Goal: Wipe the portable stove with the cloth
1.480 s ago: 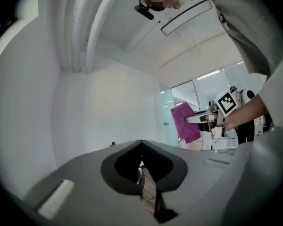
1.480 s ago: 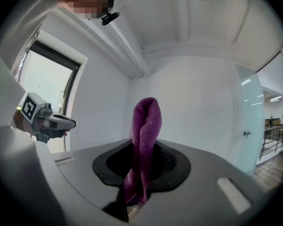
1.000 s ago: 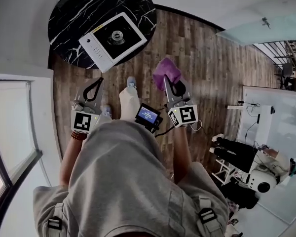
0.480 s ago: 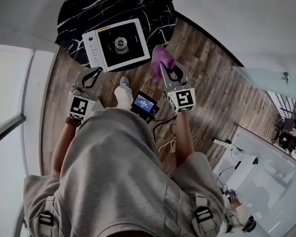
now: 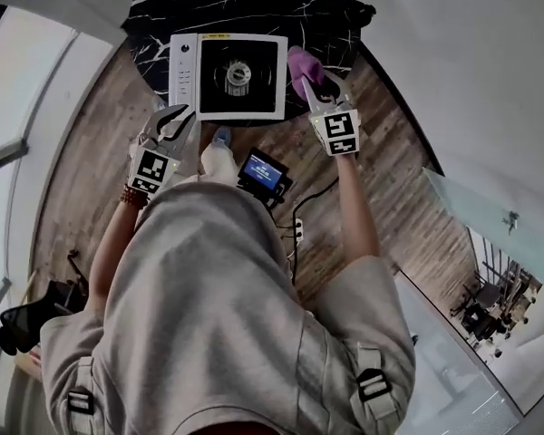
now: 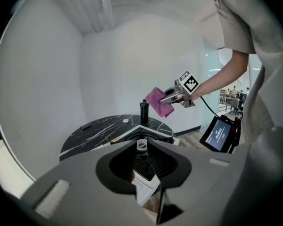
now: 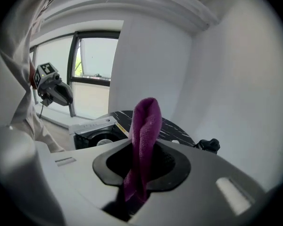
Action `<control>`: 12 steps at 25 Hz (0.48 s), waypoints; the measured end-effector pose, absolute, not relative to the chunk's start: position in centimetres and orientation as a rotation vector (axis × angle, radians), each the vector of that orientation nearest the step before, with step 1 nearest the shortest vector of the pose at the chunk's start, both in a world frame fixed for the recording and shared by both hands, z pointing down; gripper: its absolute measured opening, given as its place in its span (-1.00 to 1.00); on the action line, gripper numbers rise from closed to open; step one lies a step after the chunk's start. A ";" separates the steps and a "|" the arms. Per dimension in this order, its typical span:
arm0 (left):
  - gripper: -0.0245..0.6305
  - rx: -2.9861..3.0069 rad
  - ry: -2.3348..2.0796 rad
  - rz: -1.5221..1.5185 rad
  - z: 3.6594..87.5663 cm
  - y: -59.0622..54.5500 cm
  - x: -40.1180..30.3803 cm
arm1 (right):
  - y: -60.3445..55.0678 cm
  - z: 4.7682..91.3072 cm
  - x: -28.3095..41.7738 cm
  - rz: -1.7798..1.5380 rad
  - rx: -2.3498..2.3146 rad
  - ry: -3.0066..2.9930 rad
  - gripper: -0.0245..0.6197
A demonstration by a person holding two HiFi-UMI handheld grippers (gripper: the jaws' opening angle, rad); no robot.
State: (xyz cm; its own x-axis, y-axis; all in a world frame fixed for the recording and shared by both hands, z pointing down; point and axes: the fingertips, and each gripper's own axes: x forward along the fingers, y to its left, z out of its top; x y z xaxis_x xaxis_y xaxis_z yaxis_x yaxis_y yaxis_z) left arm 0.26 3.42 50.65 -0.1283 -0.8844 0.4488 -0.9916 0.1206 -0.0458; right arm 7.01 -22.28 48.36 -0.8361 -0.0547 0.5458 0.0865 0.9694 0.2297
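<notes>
Purple cloth (image 5: 301,63) sits clenched in the right tongs (image 5: 311,82) at the right edge of the portable stove (image 5: 254,93). The empty left tongs (image 5: 176,120) are opening. The approach looks nearly over; next, the cloth must press onto the stove.

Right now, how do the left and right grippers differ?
Grip: left gripper empty, jaws opening; right gripper shut on the purple cloth. Place: left gripper at the near left corner of the white-framed black portable stove; right gripper beside its right edge. Both point toward the stove.

Portable stove (image 5: 228,76) on round black table (image 5: 163,7), purple cloth (image 5: 301,62) in right gripper (image 5: 315,82)
</notes>
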 end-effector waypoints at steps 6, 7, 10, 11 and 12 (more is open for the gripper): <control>-0.61 1.787 -2.017 0.464 56.2 2.5 0.1 | -26.4 53.8 3.2 -0.527 -0.073 -2.345 -0.62; -0.59 1.778 -2.009 0.465 57.2 2.2 0.2 | -26.8 55.0 2.7 -0.539 -0.101 -2.298 -0.62; -0.57 1.757 -1.979 0.492 59.8 1.7 0.7 | -27.0 58.3 1.2 -0.553 -0.196 -2.180 -0.62; -0.55 1.753 -1.967 0.501 60.5 1.5 0.8 | -27.1 59.1 0.6 -0.569 -0.216 -2.154 -0.62; -0.55 1.749 -1.956 0.503 61.1 1.3 0.9 | -27.3 59.7 0.0 -0.591 -0.225 -2.134 -0.62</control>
